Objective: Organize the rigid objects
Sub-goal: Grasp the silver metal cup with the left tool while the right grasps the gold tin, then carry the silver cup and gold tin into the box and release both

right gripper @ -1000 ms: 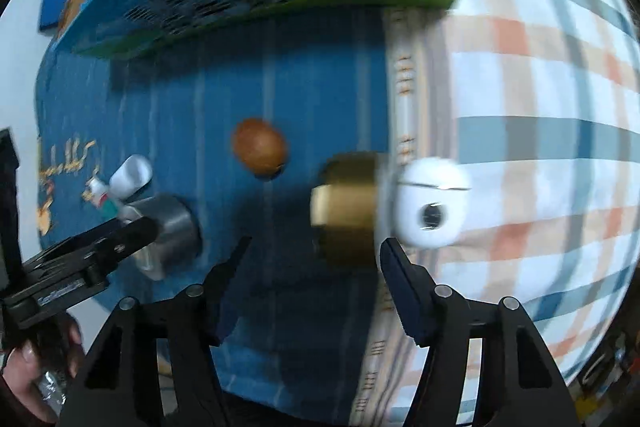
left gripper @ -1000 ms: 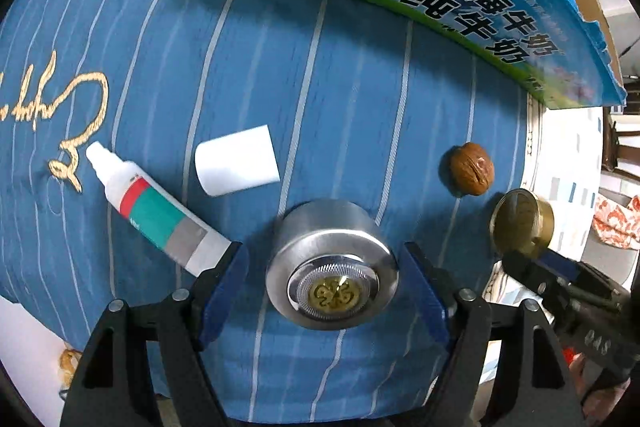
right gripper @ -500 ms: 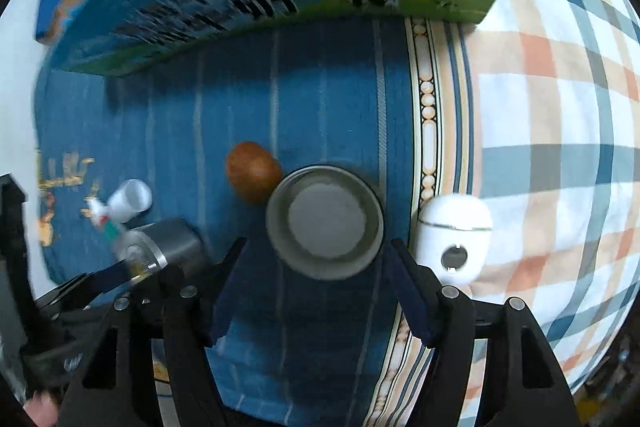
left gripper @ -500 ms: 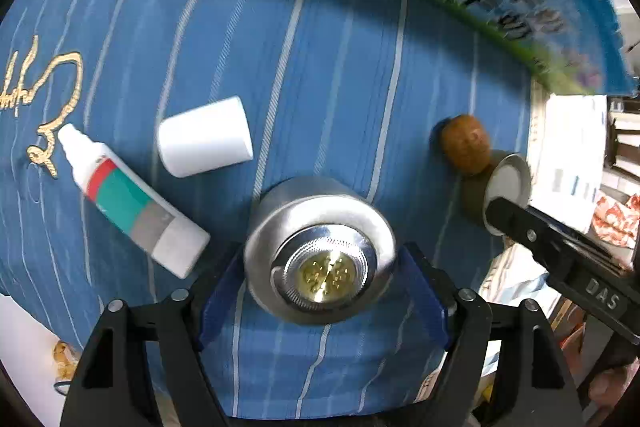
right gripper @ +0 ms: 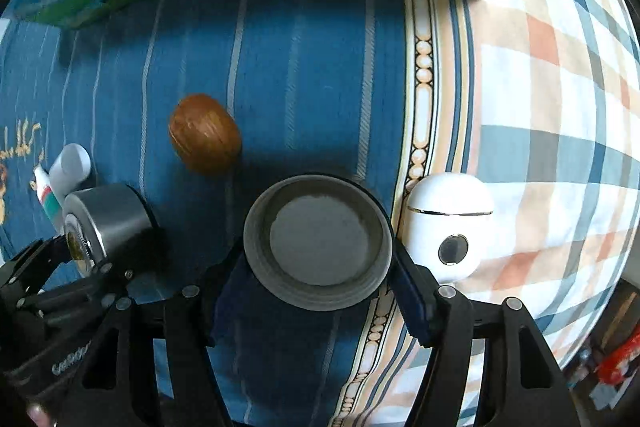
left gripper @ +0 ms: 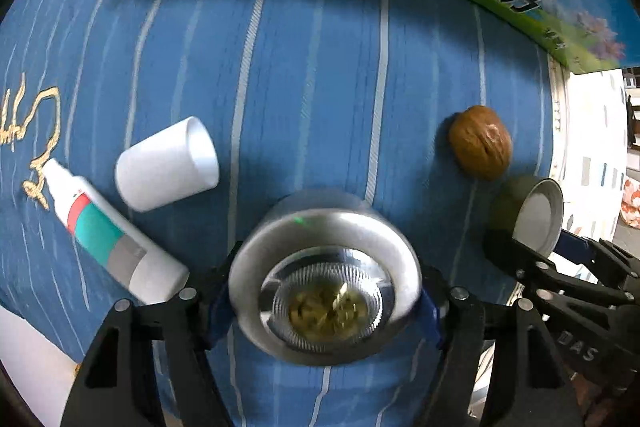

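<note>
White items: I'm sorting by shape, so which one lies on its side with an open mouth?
The cup, beside the tube. The tube is capped; the egg-shaped case is closed.

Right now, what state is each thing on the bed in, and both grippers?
Steel cylinder: lifted, between the left gripper fingers.
Brass tin: lifted, open end to camera, between the right gripper fingers.
White cap: on its side.
Tube: lying flat, uncapped.
Walnut: resting, untouched.
White case: closed.

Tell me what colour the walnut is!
Brown walnut, clearest in the right wrist view.
</note>
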`<state>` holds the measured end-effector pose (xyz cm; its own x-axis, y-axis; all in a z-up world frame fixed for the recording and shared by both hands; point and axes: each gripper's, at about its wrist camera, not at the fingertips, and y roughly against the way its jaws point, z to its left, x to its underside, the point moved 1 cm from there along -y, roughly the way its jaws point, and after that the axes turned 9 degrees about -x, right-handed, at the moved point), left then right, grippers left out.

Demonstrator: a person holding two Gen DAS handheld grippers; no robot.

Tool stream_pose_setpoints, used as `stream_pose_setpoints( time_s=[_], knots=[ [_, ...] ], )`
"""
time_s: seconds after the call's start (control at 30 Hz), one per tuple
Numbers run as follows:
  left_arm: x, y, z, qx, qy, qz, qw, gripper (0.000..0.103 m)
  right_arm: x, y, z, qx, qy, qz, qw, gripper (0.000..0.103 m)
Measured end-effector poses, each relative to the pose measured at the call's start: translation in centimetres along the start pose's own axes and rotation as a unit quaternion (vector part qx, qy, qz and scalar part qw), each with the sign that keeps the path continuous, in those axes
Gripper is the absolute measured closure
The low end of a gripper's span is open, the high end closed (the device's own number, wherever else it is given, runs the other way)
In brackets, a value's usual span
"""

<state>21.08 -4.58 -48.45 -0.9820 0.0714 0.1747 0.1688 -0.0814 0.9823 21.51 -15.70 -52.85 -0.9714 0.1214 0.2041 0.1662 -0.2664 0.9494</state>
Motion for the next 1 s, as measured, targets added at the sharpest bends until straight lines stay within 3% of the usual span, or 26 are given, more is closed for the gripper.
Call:
stream_pose_setpoints(
  time_s=[0.1, 0.47, 0.73, 1.0],
  knots=[
    [-0.1, -0.4, -0.4, -0.011, -0.011, 0.003, 0.9999, 0.031, -0.2, 0.4, -1.5, -0.010, -0.021, 0.001, 1.000, 0.033],
    [1.1, 1.6, -0.6, -0.024, -0.012, -0.015, 0.9995, 0.034, -0.2, -0.1, 0.1, 0.017, -0.026, 0.010, 0.999, 0.035],
    [3.1, 7.3, -0.7, -0.011, -0.023, -0.066, 0.9975, 0.034, 2.1, 5.1, 0.5, 0.002, 0.001, -0.030, 1.000, 0.035],
    [4.2, 15.4, -0.9, 0.014, -0.038, -0.121, 0.9918, 0.034, 3.5, 11.6, 1.5, -0.014, 0.032, -0.074, 0.997, 0.035]
  ],
)
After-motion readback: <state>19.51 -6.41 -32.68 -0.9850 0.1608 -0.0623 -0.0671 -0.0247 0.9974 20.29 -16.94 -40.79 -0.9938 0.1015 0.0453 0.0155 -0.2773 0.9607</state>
